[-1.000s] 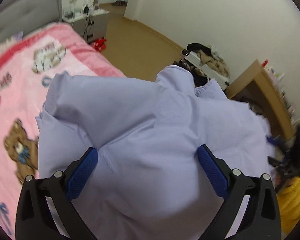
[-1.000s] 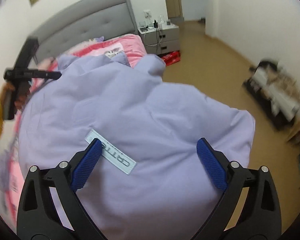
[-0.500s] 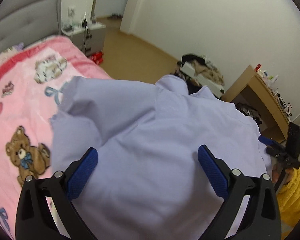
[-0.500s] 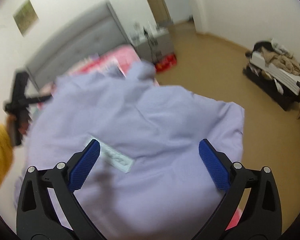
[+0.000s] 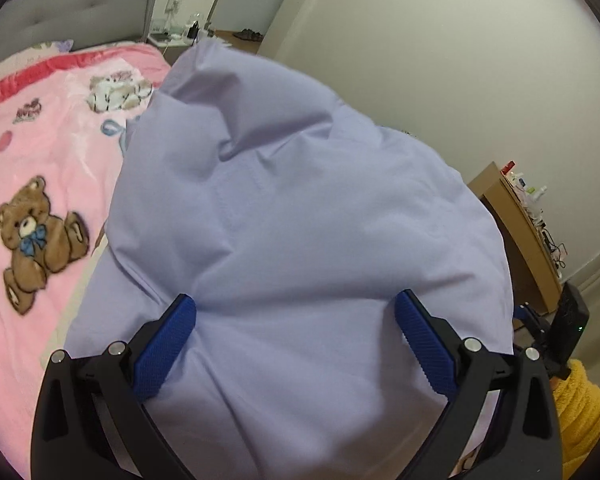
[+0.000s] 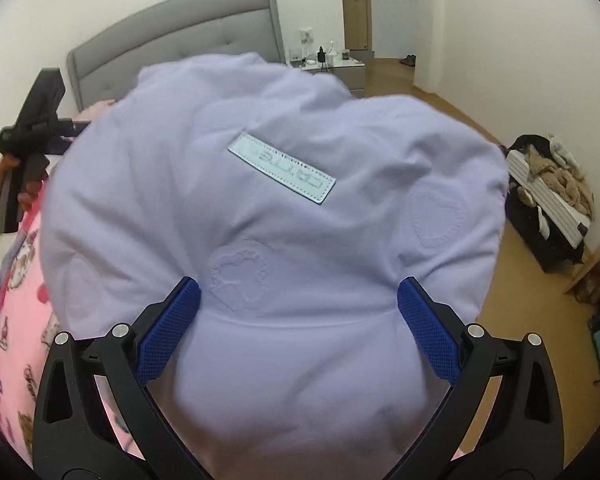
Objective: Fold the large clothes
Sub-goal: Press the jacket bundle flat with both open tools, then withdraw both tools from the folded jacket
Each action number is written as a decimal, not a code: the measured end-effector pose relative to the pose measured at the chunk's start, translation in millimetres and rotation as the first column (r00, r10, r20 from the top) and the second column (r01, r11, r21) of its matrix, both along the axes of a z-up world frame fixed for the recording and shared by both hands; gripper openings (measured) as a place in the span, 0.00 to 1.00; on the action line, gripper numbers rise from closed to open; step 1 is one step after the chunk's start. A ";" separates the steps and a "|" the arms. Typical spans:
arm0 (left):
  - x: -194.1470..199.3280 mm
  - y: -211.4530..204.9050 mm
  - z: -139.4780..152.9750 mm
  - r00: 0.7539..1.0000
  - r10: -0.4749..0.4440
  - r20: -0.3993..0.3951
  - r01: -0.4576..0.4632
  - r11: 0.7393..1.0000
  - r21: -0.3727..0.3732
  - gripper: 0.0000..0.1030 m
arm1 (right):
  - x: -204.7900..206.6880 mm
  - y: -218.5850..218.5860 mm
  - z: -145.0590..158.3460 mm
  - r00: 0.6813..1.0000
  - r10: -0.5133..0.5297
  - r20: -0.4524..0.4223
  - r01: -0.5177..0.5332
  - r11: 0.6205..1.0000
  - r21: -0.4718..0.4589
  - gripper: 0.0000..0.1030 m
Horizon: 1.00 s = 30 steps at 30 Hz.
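Observation:
A puffy lilac jacket [image 5: 300,200] fills both views, bunched up above the bed. My left gripper [image 5: 296,320] is open, its blue pads wide apart with the jacket's bulk bulging between them. My right gripper [image 6: 298,312] is open the same way, and the jacket [image 6: 260,220] swells up in front of it. A pale label patch [image 6: 281,167] and embossed heart shapes show on this side. Each wrist view catches the other gripper at its edge, held by a hand in a yellow sleeve [image 5: 580,408]. What lies under the jacket is hidden.
A pink teddy-bear blanket [image 5: 52,152] covers the bed, with a grey headboard [image 6: 180,32] behind. A nightstand [image 6: 332,66] stands by the door. A pile of clothes [image 6: 552,184] sits by the right wall, and a wooden desk [image 5: 516,216] beyond.
The jacket has risen and bulges higher, covering more of both views. Its label has moved up and away from my right fingers. Both pairs of pads have stayed equally wide apart.

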<state>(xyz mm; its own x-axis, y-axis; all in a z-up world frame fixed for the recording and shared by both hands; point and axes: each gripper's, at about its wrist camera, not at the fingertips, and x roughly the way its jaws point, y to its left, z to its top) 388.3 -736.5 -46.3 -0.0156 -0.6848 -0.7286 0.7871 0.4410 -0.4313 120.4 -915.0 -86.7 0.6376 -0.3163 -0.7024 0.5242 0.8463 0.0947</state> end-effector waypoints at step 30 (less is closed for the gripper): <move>-196.6 38.7 161.3 0.902 0.255 0.347 -0.289 0.956 0.048 0.96 | -25.7 91.7 146.6 0.961 -0.272 0.044 0.276 0.955 -0.108 0.92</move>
<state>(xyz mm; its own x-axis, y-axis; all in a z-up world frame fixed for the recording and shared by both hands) 191.8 -697.8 115.0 0.4167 -0.5541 -0.7206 0.7209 0.6843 -0.1094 94.8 -823.3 60.0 0.5345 -0.5573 -0.6354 0.7360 0.6765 0.0257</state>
